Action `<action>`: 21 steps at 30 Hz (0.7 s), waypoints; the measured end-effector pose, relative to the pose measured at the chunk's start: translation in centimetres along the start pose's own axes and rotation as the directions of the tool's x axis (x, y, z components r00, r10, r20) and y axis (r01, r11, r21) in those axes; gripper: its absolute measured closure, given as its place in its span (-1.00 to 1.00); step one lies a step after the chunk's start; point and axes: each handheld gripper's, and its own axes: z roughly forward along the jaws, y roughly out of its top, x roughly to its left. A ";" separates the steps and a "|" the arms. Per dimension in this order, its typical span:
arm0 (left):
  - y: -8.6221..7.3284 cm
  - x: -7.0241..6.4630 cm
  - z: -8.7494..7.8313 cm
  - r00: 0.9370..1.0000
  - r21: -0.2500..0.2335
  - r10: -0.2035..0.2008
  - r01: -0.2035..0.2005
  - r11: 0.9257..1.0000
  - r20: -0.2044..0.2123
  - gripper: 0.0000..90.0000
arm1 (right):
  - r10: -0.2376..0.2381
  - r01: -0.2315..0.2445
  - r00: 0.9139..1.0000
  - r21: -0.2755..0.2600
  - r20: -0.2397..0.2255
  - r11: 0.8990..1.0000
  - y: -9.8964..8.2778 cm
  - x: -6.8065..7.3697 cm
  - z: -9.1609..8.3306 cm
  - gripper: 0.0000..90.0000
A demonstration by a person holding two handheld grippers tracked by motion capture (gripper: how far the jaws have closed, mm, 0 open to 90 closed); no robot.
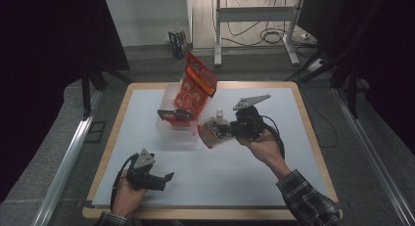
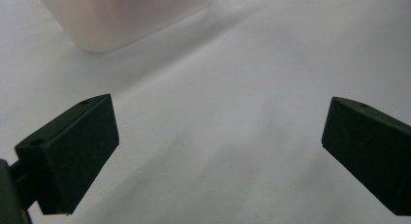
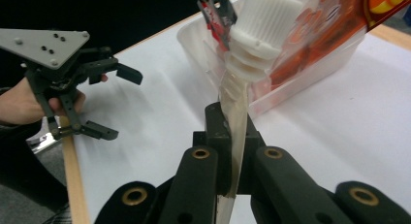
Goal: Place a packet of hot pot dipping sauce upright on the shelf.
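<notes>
My right gripper (image 1: 226,129) is held above the middle of the table, shut on a flat spout pouch (image 1: 211,133) that has a white screw cap (image 1: 219,111). In the right gripper view the jaws (image 3: 231,127) pinch the pouch's thin edge (image 3: 236,107) and the ribbed cap (image 3: 261,25) stands above them. A clear plastic bin (image 1: 171,131) sits just left of the pouch, with a red snack bag (image 1: 196,84) upright in it. My left gripper (image 1: 166,182) rests at the near left, open and with nothing in it; its two jaws (image 2: 218,151) stand wide apart over the white sheet.
A dark red-and-black packet (image 1: 174,114) lies across the bin's top. The white sheet (image 1: 220,177) covers the wooden table. The bin's corner (image 2: 121,25) lies ahead of the left gripper. Beyond the table stand a desk frame (image 1: 254,20) and floor cables.
</notes>
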 end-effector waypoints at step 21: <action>0.0 -0.1 0.1 1.000 0.010 0.015 -0.015 1.000 -0.001 -1.00 | -0.083 0.085 0.996 0.039 -0.033 0.996 3.2 -0.5 3.6 0.96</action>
